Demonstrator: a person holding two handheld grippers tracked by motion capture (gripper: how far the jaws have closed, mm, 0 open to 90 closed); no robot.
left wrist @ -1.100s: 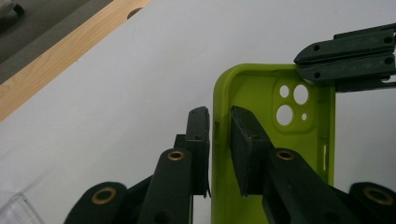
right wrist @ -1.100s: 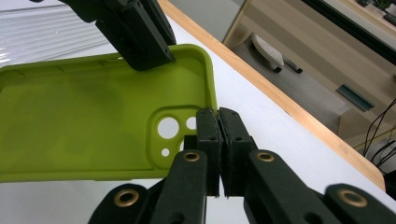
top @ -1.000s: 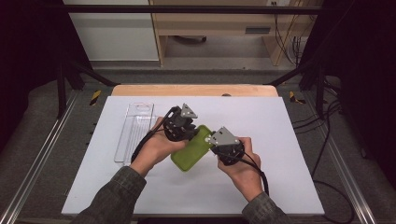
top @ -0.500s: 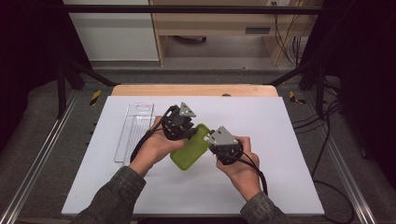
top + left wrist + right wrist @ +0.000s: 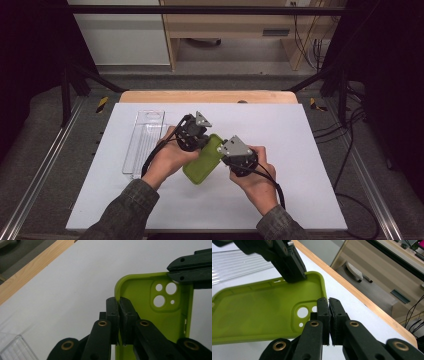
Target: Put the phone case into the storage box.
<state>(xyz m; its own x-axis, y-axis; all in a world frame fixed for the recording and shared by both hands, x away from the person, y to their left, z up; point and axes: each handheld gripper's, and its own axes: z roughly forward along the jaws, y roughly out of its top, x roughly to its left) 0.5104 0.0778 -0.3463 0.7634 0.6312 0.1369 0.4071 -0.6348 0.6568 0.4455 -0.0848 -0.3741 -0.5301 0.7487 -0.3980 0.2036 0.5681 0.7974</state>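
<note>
A lime-green phone case (image 5: 202,165) hangs tilted above the white table, held between both hands. My left gripper (image 5: 206,143) is shut on the rim of its long side (image 5: 119,302); its jaws have just been closing with that rim between them. My right gripper (image 5: 221,151) is shut on the case's rim beside the camera cut-outs (image 5: 328,302). The left gripper view shows the case's inside (image 5: 147,322) and the right gripper (image 5: 173,272) pinching the top corner. In the right gripper view the case (image 5: 257,315) lies open side up, with the left gripper (image 5: 295,276) on its far rim.
A clear plastic tray (image 5: 145,140) lies on the white table top (image 5: 300,150) to the left of the hands. A wooden strip (image 5: 210,96) runs along the table's far edge. Metal rails flank the table, and cables hang at the right.
</note>
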